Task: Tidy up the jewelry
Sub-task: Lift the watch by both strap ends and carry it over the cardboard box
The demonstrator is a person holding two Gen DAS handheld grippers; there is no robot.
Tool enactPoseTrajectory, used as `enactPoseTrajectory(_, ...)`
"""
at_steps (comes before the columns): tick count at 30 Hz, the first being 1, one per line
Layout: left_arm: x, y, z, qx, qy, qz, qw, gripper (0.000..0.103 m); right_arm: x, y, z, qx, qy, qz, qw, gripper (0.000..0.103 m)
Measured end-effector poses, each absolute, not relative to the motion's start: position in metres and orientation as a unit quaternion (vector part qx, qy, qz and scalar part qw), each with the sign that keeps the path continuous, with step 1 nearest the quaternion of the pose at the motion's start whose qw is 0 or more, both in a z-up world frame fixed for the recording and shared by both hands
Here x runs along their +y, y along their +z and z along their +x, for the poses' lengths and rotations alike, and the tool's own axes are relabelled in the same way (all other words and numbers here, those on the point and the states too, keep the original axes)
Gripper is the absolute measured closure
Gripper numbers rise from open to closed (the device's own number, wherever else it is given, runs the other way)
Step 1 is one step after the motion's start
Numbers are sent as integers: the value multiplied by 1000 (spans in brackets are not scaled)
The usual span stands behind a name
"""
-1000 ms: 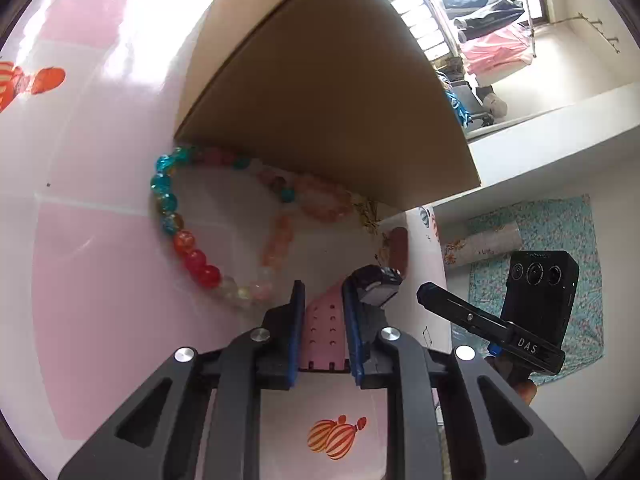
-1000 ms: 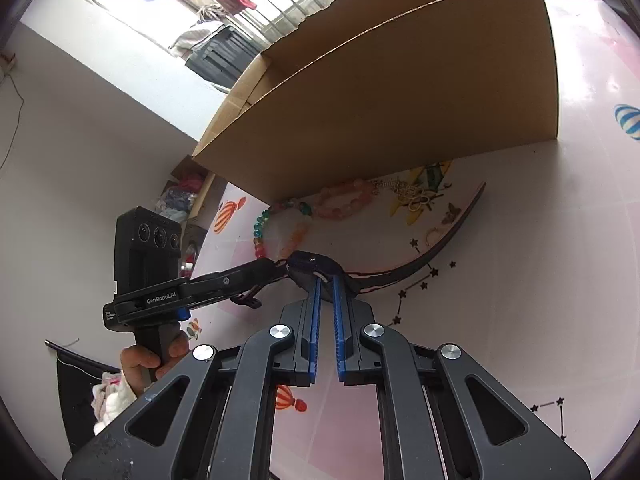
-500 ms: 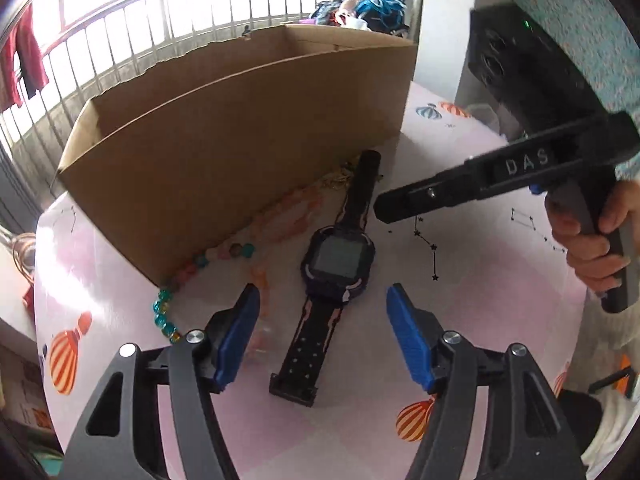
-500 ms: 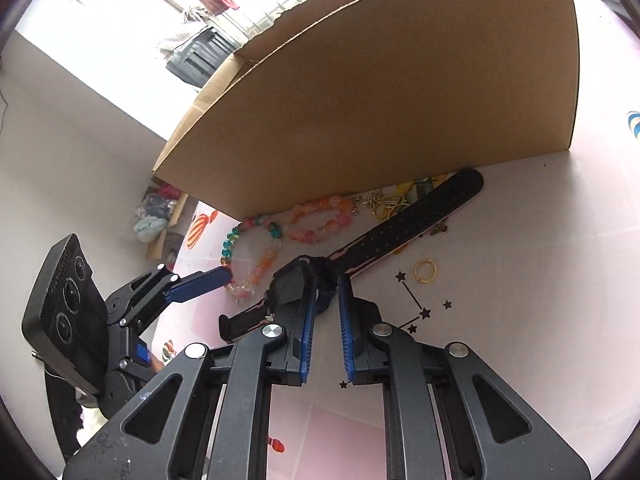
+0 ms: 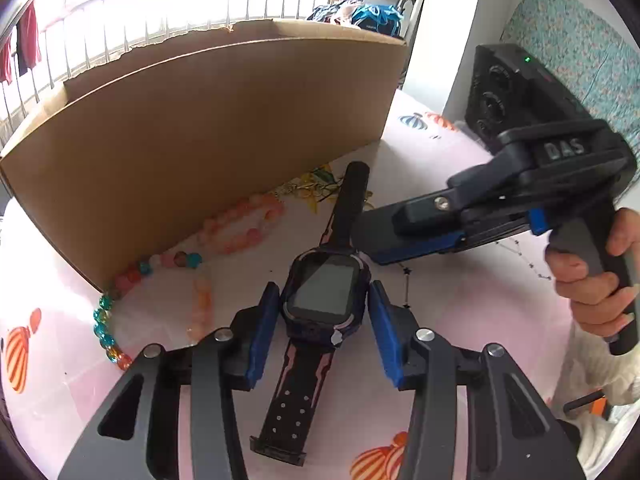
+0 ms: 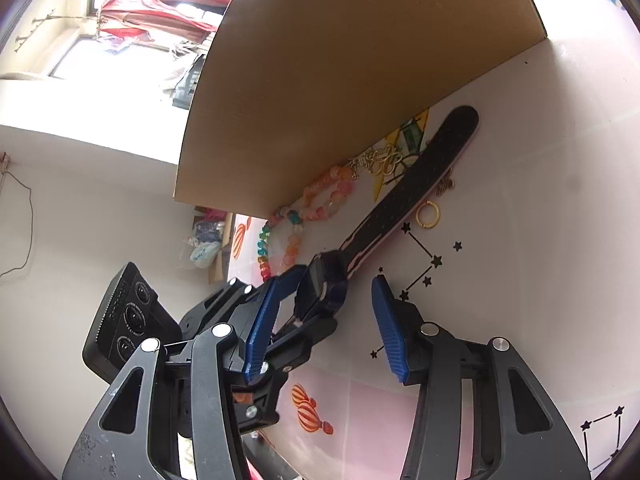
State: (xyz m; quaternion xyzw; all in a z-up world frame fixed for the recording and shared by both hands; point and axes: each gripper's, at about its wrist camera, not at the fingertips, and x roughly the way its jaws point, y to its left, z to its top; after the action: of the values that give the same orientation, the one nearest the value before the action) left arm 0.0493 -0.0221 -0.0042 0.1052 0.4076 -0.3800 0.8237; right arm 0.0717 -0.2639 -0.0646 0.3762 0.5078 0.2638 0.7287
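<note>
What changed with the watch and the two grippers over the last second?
The right gripper let go of the watch; its jaws are opening. The left gripper released the strap end, swung round and now straddles the watch case, jaws closing. The watch now lies flat. The box and beads stayed put.

— What sits between the left gripper (image 5: 323, 330)?
— A dark watch (image 5: 324, 292); the blue jaws are closing beside it.
— Beyond?
— Beaded bracelet (image 5: 236, 226) front-left against a cardboard box (image 5: 208, 128); right gripper (image 5: 404, 236) front-right.
</note>
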Motion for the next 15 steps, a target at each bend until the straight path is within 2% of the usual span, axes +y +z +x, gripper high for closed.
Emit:
enactPoseTrajectory(4, -17, -1, 46, 400, -404, 87, 818, 59, -258, -58, 78, 504, 249, 354, 748, 57)
enactPoseTrajectory(5, -16, -1, 40, 393, -407, 96, 819, 59, -258, -58, 77, 498, 243, 354, 754, 63)
enactPoseTrajectory(6, -15, -2, 37, 395, -409, 103, 816, 60, -257, -58, 76, 492, 235, 348, 762, 81)
enactPoseTrajectory(7, -14, -3, 34, 396, -406, 107, 817, 60, -256, -57, 74, 487, 232, 340, 771, 93)
enactPoseTrajectory(8, -18, -4, 35, 396, -405, 112, 817, 60, -254, -57, 73, 481, 235, 330, 777, 100)
enactPoseTrajectory(15, -13, 1, 17, 384, -406, 144, 817, 60, -252, -45, 63, 454, 249, 313, 796, 102)
